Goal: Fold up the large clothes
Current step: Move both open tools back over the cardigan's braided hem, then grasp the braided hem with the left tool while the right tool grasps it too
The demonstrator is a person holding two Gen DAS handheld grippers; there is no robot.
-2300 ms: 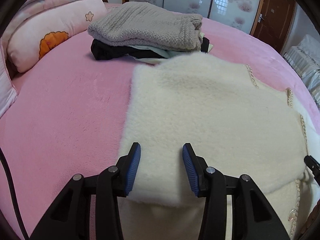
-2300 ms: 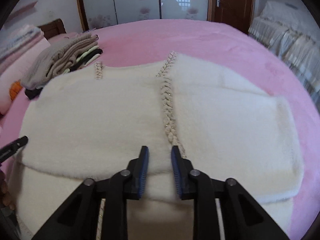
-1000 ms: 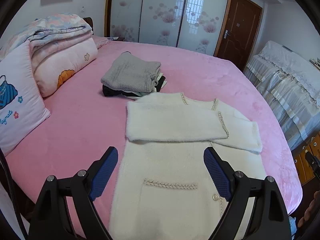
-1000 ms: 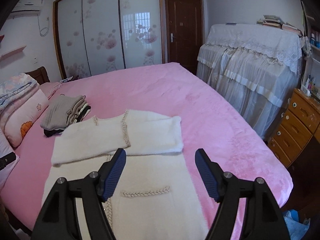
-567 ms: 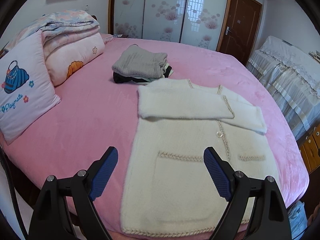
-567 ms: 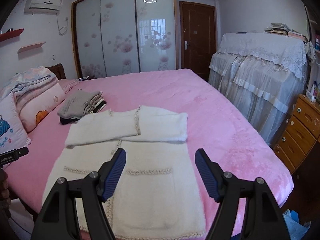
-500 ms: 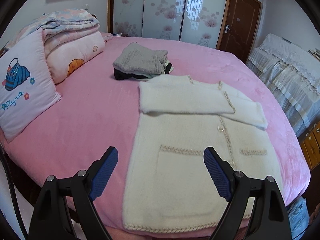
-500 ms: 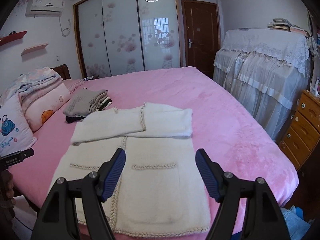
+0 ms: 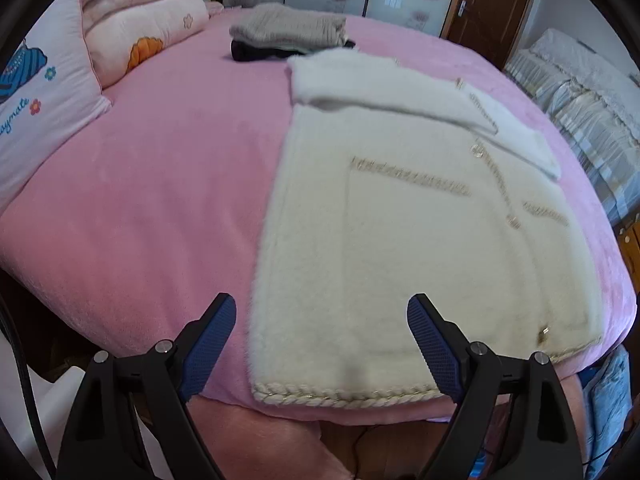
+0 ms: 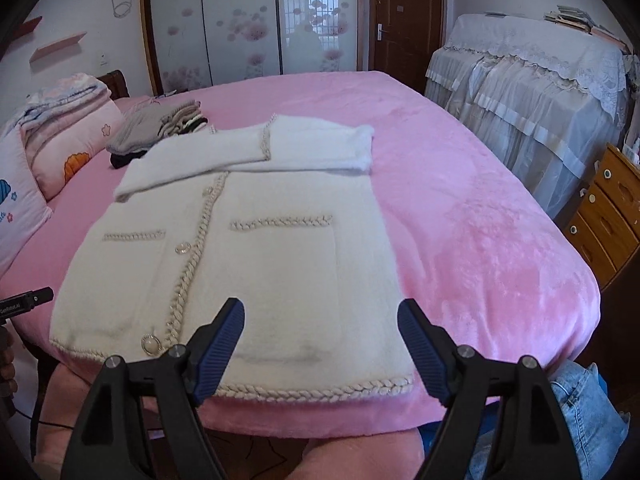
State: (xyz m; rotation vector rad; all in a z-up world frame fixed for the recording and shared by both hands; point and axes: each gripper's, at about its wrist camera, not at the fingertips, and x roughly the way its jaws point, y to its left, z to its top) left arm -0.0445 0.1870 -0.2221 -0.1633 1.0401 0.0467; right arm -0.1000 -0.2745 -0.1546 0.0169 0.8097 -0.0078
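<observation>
A cream fluffy cardigan [image 9: 420, 232] [image 10: 248, 248] with braided trim lies flat on the pink bed [image 9: 160, 168] [image 10: 460, 208], both sleeves folded across its chest. Its braided hem [image 9: 340, 394] [image 10: 316, 394] runs along the bed's near edge. My left gripper [image 9: 322, 320] hangs open above the hem's left corner, nothing between its blue pads. My right gripper [image 10: 320, 316] hovers over the hem's right part; its jaws are opening and hold nothing.
A stack of folded clothes [image 9: 288, 32] [image 10: 156, 132] with a grey knit on top sits beyond the cardigan. Pillows and a folded quilt [image 9: 136, 12] [image 10: 68, 136] lie at the left. A lace-covered piece of furniture [image 10: 532, 112] and wooden drawers [image 10: 604, 208] stand at the right.
Both grippers have dropped and come closer to the bed's near edge, so the cardigan's hem now lies just under them. The right jaws have widened a little.
</observation>
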